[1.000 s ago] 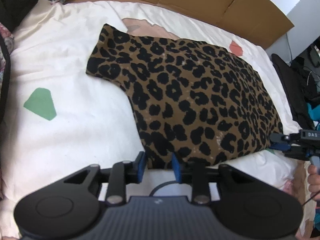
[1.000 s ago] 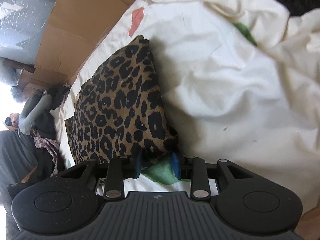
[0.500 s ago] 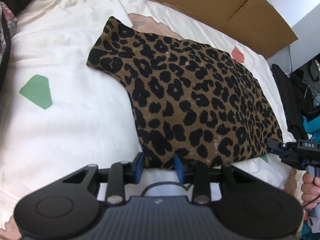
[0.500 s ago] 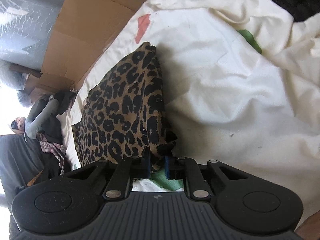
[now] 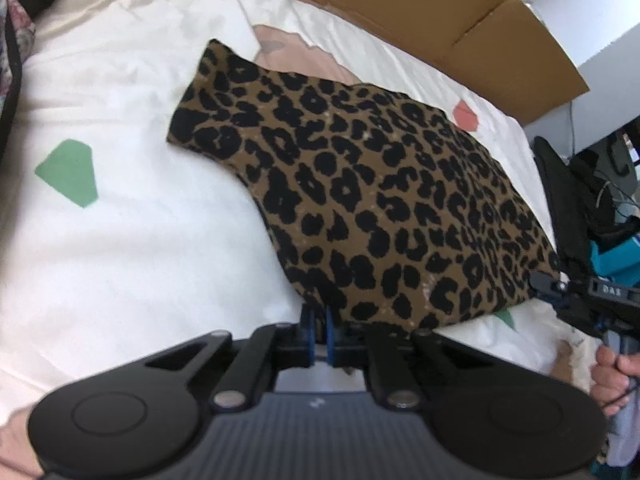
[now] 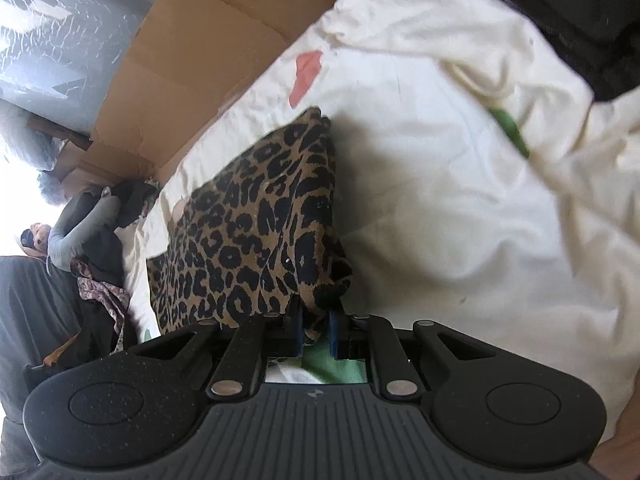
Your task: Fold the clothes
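Observation:
A leopard-print garment point(image 5: 372, 208) lies spread on a white bedsheet point(image 5: 132, 248) and lifts at its near edge. My left gripper point(image 5: 318, 330) is shut on the garment's near left corner. In the left wrist view the right gripper point(image 5: 544, 286) pinches the garment's near right corner, with a hand below it. In the right wrist view the leopard-print garment point(image 6: 256, 228) rises in a ridge from my right gripper point(image 6: 316, 320), which is shut on a bunched corner of it. The far sleeve end point(image 5: 200, 120) rests flat on the sheet.
The sheet carries green point(image 5: 68, 172) and coral point(image 5: 466, 114) patches. Brown cardboard point(image 5: 400, 4) lines the far side of the bed. A pile of dark clothes point(image 6: 100, 240) sits at the bed's end. Dark bags and cables point(image 5: 580, 200) stand to the right.
My left gripper has gone from open beside the hem to shut on it. The right gripper closed on its corner half a second ago and has raised the fabric a little.

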Tool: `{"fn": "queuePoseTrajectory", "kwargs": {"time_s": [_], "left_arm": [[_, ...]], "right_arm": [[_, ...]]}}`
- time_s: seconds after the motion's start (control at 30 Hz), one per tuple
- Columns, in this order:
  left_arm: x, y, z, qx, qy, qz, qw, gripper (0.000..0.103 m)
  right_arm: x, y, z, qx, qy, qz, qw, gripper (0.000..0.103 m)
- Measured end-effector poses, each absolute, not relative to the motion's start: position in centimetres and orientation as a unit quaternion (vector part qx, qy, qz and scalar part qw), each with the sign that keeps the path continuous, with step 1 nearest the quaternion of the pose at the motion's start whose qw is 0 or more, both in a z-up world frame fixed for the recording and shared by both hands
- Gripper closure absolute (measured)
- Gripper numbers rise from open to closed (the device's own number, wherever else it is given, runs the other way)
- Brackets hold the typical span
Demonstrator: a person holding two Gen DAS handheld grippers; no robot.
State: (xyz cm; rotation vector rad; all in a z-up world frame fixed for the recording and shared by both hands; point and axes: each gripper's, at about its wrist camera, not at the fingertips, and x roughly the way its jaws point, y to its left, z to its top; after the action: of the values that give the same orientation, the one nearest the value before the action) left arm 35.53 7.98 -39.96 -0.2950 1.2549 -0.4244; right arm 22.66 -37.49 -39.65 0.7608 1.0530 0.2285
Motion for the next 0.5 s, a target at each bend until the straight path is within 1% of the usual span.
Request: {"fn": "queuePoseTrajectory", "kwargs": {"time_s": [0.33, 0.5], "left_arm": [[34.1, 6.1, -39.0, -0.15, 0.607, -0.23, 0.746, 0.099], [33.4, 5.1, -39.5, -0.162, 0.623, -0.242, 0.726, 0.1]], "right_arm": [[23.9, -39.1, -37.6, 0.337, 0.47, 0.095, 0.811, 0.094], [24.8, -39.7, -36.7, 0.326, 0.46, 0.097, 0.82, 0.094]]}}
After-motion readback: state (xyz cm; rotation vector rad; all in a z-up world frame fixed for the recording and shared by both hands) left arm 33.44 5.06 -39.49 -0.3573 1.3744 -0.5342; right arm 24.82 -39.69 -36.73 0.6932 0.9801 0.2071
